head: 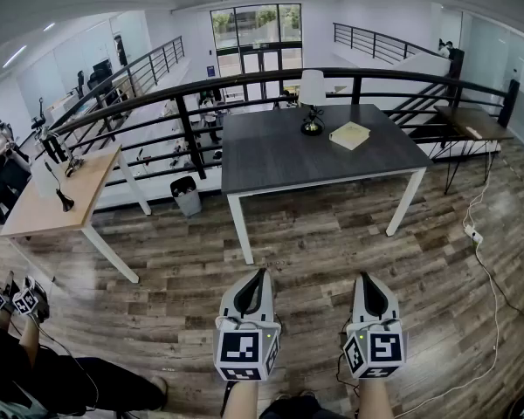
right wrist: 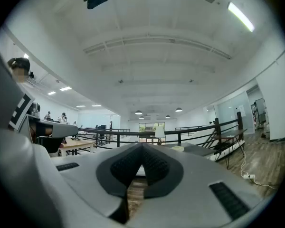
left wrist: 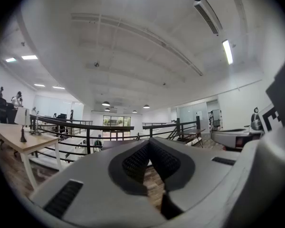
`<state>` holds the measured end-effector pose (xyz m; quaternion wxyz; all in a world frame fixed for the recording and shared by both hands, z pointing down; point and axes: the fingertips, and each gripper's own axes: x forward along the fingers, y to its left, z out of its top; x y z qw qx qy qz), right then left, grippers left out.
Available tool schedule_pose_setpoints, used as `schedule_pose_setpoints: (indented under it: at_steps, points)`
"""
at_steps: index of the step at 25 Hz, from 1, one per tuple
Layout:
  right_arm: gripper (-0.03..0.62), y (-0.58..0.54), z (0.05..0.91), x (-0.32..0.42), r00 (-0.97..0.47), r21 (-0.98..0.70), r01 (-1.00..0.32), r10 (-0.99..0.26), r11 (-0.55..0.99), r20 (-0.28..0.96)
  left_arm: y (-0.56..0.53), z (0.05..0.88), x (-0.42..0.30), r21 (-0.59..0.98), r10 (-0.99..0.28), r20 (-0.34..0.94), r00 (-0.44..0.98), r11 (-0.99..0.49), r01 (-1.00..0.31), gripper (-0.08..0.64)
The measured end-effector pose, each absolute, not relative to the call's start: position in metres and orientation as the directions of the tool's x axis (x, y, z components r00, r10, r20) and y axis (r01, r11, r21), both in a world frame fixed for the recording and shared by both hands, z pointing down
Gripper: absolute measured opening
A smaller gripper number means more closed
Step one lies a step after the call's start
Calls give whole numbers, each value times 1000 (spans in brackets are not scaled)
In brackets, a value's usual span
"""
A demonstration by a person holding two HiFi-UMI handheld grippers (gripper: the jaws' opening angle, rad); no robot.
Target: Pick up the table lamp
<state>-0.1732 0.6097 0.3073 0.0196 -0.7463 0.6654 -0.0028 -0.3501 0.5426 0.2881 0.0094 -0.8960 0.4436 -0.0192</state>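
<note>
I see the table lamp (head: 312,101), white shade on a dark base, standing upright at the far edge of the dark grey table (head: 279,160) by the black railing (head: 157,99), with a pale yellow book (head: 349,135) just beside it on the right. Around the table I make out a wood-plank floor (head: 332,243), a light wooden desk (head: 57,195) to the left and a small bin (head: 187,196) between them. My left gripper (head: 260,275) and right gripper (head: 364,278) are both held level, well short of the table, jaws closed and empty.
</note>
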Motion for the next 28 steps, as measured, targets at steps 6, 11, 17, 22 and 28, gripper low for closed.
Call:
schedule_pose_setpoints:
  at_steps: [6, 11, 17, 22, 28]
  points:
    - [-6, 606, 310, -172, 113, -21, -993, -994, -112, -14, 539, 292, -349, -45, -799, 28, 601, -602, -797, 23]
    - [-6, 604, 307, -167, 119, -21, -993, -993, -118, -16, 535, 292, -347, -34, -799, 27, 601, -601, -798, 23]
    - [-5, 600, 300, -162, 99, -30, -995, -995, -98, -35, 530, 289, -339, -24, -794, 25, 607, -607, -794, 23]
    - [-3, 594, 298, -149, 88, -16, -996, -995, -88, -36, 525, 290, -323, -24, -788, 31, 614, -615, -788, 23]
    - [-3, 595, 310, -130, 78, -13, -997, -997, -78, -15, 527, 296, -304, -19, -799, 40, 599, -600, -799, 23]
